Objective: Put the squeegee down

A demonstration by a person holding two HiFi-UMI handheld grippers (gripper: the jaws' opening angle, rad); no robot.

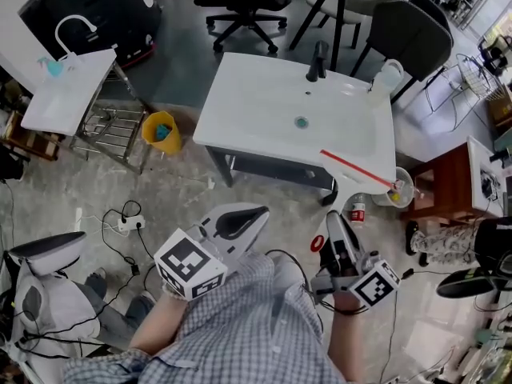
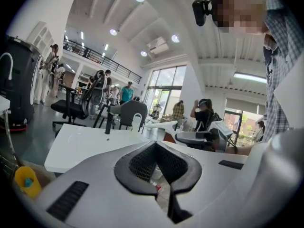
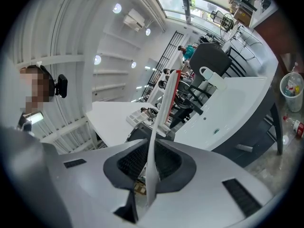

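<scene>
Our right claw (image 3: 151,152) is clenched on the squeegee (image 1: 357,169), holding its white handle, and the red-edged blade hangs over the near right corner of the white sink (image 1: 264,110). Our left claw (image 2: 155,148) is closed and empty.

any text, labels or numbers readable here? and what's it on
No text here can be read.
Small bottle: red label, print too small to read.
Left marker cube and right marker cube: black square patterns only, no words or numbers.
</scene>
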